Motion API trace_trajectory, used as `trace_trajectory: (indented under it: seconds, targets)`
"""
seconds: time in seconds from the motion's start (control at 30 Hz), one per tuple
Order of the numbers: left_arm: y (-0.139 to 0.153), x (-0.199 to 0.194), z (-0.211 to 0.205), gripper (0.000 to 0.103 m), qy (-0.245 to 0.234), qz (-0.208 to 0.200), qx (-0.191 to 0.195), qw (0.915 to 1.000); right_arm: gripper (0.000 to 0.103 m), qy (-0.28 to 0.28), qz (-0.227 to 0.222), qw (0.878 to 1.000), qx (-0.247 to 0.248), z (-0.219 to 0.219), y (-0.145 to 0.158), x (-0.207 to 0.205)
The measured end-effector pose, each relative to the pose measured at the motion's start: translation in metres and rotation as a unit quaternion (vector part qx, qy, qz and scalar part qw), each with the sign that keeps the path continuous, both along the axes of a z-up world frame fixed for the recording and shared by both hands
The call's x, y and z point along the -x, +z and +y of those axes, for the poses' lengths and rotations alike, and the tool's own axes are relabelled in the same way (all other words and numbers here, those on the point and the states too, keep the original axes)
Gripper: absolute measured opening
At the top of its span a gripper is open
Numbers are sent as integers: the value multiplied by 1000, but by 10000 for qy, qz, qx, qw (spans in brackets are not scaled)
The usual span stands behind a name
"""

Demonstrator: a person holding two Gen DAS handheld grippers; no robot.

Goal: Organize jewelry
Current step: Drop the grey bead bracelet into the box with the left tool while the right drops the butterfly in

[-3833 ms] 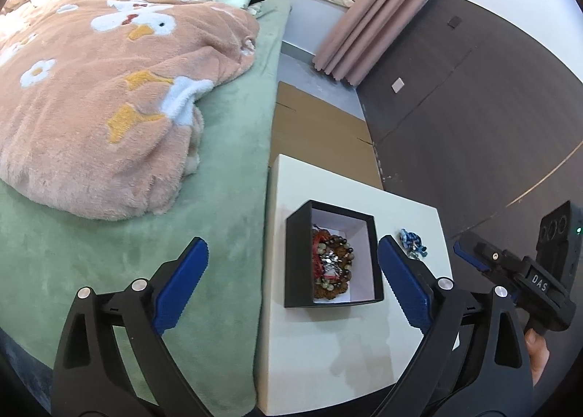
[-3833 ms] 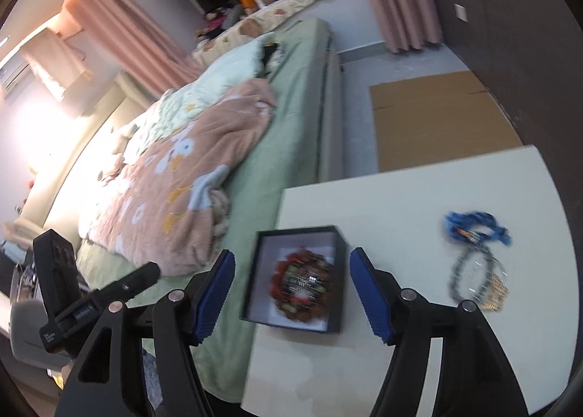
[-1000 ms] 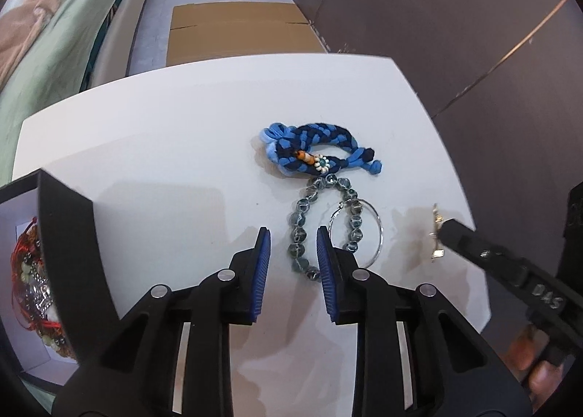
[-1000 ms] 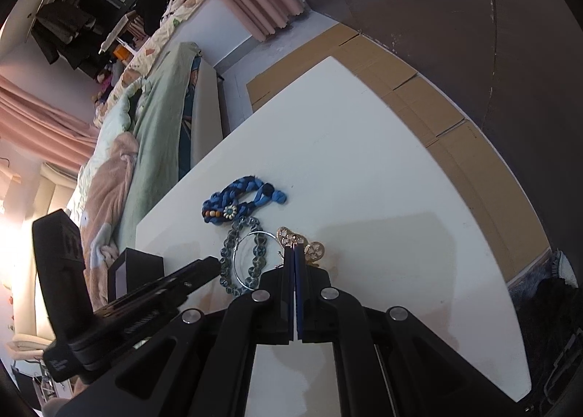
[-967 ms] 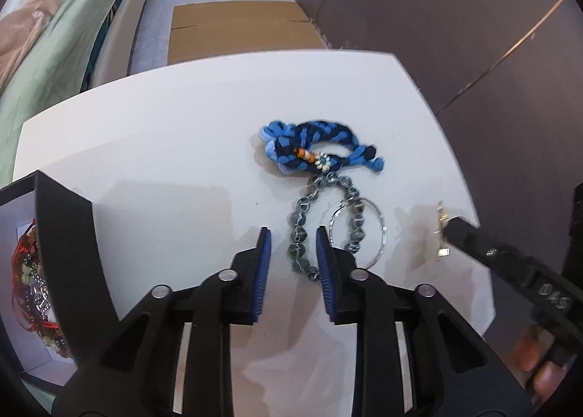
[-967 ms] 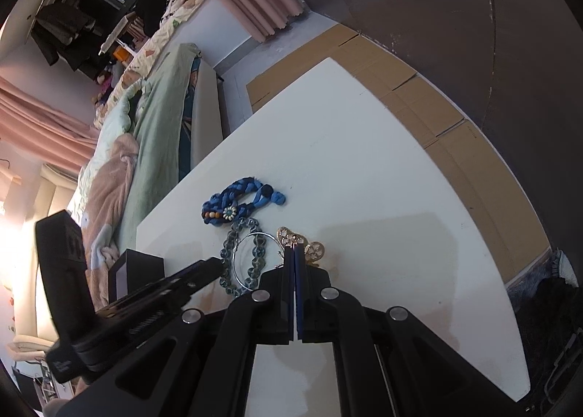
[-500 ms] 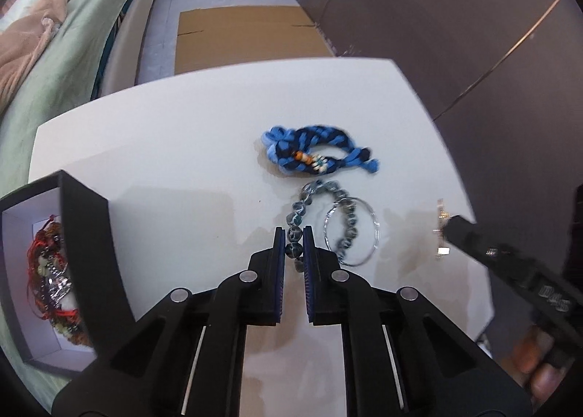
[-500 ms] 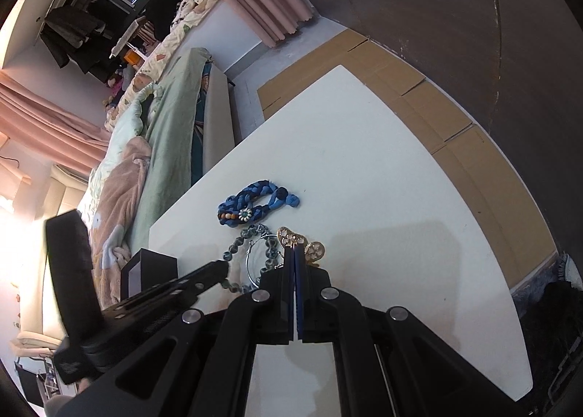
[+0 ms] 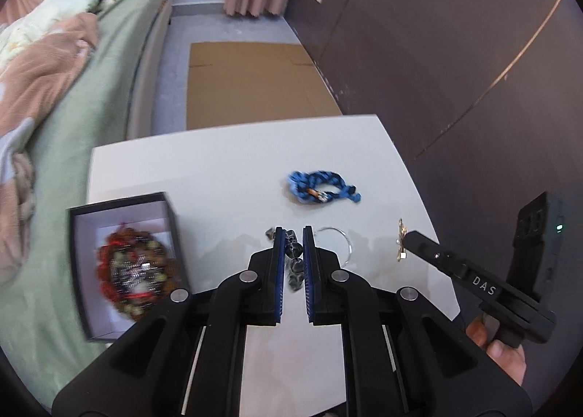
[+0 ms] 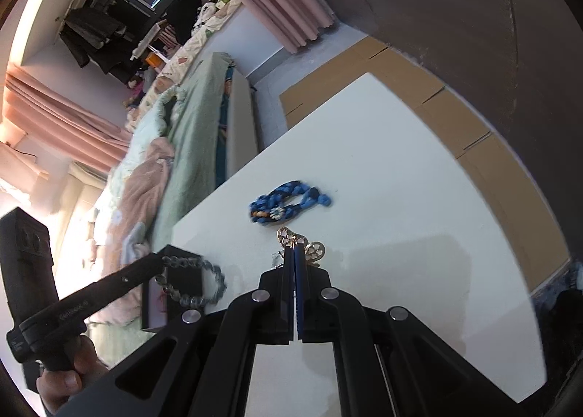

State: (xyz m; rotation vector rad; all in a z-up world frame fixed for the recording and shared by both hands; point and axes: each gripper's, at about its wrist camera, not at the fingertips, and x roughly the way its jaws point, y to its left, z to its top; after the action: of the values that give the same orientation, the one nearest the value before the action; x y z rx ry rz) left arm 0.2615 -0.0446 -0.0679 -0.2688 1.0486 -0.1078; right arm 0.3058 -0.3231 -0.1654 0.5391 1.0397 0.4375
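My left gripper [image 9: 292,235] is shut on a grey beaded bracelet [image 9: 294,259] and holds it above the white table [image 9: 218,176]; the bracelet hangs from it in the right wrist view [image 10: 193,280]. My right gripper [image 10: 294,248] is shut on a gold heart-shaped piece [image 10: 300,242], also seen in the left wrist view [image 9: 400,240]. A blue braided bracelet [image 9: 320,191] lies on the table ahead. A thin silver ring [image 9: 337,242] lies by the left gripper. A black box [image 9: 124,264] holding beaded jewelry sits at the table's left.
A bed [image 9: 54,96] with a green sheet and pink blanket runs along the left. Flat cardboard [image 9: 251,82] lies on the floor beyond the table. A dark wall [image 9: 437,52] stands to the right.
Both grippers rose away from the table. The left one lifted the grey beaded bracelet, leaving the silver ring behind. The right one stayed shut on the gold piece.
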Motion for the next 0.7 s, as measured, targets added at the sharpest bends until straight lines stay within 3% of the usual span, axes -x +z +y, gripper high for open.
trace_trajectory:
  seconds: [0.33, 0.6, 0.63, 0.67, 0.7]
  targets:
    - [33, 29, 53, 10, 463, -272, -39, 9985, 1, 96, 55, 9997, -218, 3, 10, 11]
    - [37, 33, 91, 11, 791, -424, 143, 9959, 1, 266, -88, 9996, -84, 16, 26, 16]
    - [32, 31, 99, 13, 900, -385, 185, 9950, 1, 284, -101, 9995, -59, 18, 28, 16]
    - [29, 30, 105, 27, 960, -315, 244, 9946, 1, 316, -120, 9994, -28, 21, 30, 17]
    - [26, 30, 111, 35, 1041, -275, 290, 9938, 1, 338, -130, 9993, -10, 24, 32, 17]
